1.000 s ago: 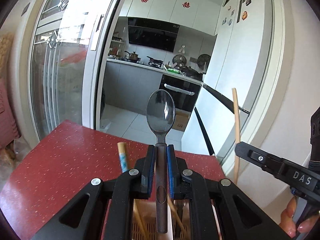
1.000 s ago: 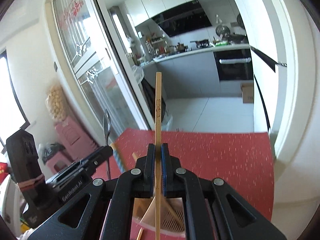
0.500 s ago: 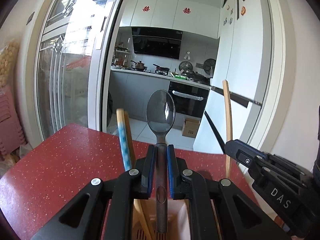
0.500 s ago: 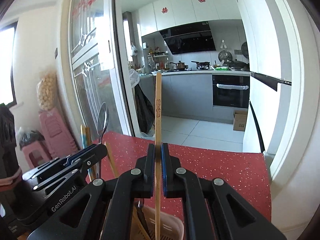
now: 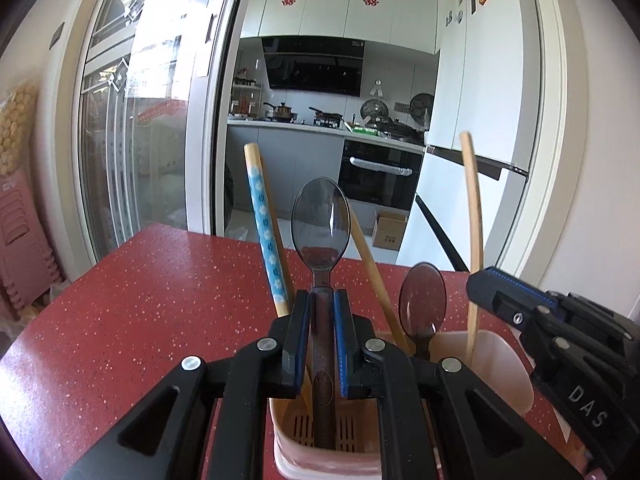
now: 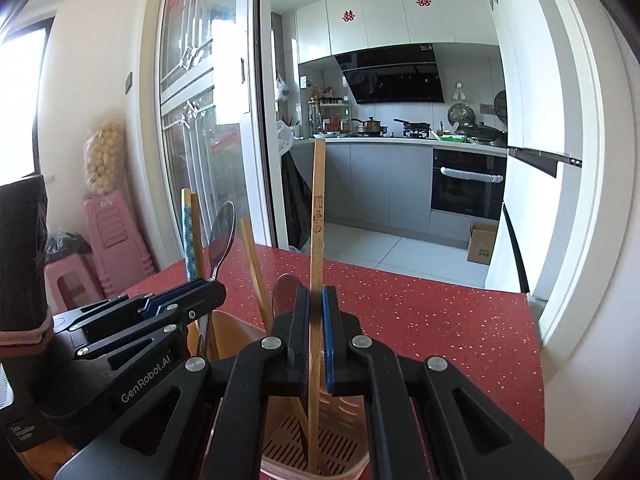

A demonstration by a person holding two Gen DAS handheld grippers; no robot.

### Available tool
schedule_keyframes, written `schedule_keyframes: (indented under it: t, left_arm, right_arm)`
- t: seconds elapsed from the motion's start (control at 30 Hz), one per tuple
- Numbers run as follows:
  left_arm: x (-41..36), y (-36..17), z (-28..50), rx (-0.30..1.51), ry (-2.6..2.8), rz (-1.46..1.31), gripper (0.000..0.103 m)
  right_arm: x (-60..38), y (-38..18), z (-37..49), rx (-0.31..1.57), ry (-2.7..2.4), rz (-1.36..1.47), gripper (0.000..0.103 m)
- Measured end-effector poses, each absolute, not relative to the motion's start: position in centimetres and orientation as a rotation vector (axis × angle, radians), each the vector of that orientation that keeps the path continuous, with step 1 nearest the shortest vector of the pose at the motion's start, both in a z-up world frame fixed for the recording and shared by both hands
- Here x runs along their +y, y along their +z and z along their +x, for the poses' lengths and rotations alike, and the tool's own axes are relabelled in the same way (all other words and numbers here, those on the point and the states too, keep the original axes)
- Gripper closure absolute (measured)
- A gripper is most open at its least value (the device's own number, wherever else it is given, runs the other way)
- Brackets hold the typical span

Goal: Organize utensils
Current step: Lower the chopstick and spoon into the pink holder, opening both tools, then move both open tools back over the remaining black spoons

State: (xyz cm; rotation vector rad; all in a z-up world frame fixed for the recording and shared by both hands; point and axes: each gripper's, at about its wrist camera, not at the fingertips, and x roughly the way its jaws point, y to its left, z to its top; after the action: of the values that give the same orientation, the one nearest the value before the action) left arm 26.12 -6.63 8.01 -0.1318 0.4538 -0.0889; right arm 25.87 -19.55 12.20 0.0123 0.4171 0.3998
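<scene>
My left gripper (image 5: 322, 300) is shut on a metal spoon (image 5: 321, 220), held upright with its handle down inside a pink utensil holder (image 5: 496, 364). My right gripper (image 6: 315, 296) is shut on a wooden chopstick (image 6: 318, 200), also upright with its lower end in the holder (image 6: 320, 452). In the holder stand a blue-patterned chopstick (image 5: 266, 228), a plain wooden chopstick (image 5: 372, 268) and a second spoon (image 5: 422, 300). The right gripper (image 5: 480, 284) shows at the right of the left wrist view, the left gripper (image 6: 208, 288) at the left of the right wrist view.
The holder stands on a red speckled table (image 5: 140, 300). Behind the table are a glass sliding door (image 5: 160, 120), a kitchen with an oven (image 6: 466, 188) and a white fridge (image 5: 480, 120). Pink stools (image 6: 112, 236) are stacked at the left.
Both grippers have moved down toward the holder. The spoon's handle and the chopstick's end now sit deep inside it. The second spoon and another chopstick have come into view.
</scene>
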Motion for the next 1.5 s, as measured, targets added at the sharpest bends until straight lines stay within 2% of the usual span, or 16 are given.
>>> schedule_keyframes:
  t: [0.3,0.67,0.7,0.73,0.8,1.07,1.43,1.47,1.5]
  left_arm:
    - [-6.6,8.7,25.7,0.451,-0.081,-0.112,0.062]
    - [-6.3,8.9,24.8,0.467,-0.068,-0.085,0.061]
    - [-6.3,8.8,24.8,0.472,-0.07,-0.082,0.061]
    - [-6.4,8.8,24.9,0.485,-0.078,-0.079,0.061]
    - [-6.3,8.6,25.2,0.509,-0.077,-0.077,0.061]
    - [-5.0,9.3,24.4,0.517,-0.074,-0.127,0.061]
    - [-2.6,9.5,20.4,0.609,-0.057,-0.141,0.061]
    - [-2.4,9.3,19.9,0.624,-0.058,-0.144,0.054]
    - [-2.3,9.0,19.4,0.637,-0.058,-0.146,0.035]
  right_arm:
    - [-19.4,12.8,26.7,0.395,0.357,-0.029,0.097]
    - [-19.4,11.7,26.9,0.517,0.447,-0.028,0.095]
    - [-19.5,11.8,27.0,0.53,0.455,-0.019,0.09]
    - [-19.6,11.9,27.2,0.542,0.46,-0.01,0.078]
    - [-20.0,12.1,27.0,0.538,0.454,0.008,0.061]
    - [-22.8,13.2,25.3,0.536,0.427,0.102,0.06]
    - [-25.6,12.6,22.0,0.661,0.441,0.229,0.048]
    - [-25.6,12.5,21.7,0.672,0.444,0.234,0.047]
    - [-25.6,12.3,21.3,0.691,0.446,0.241,0.045]
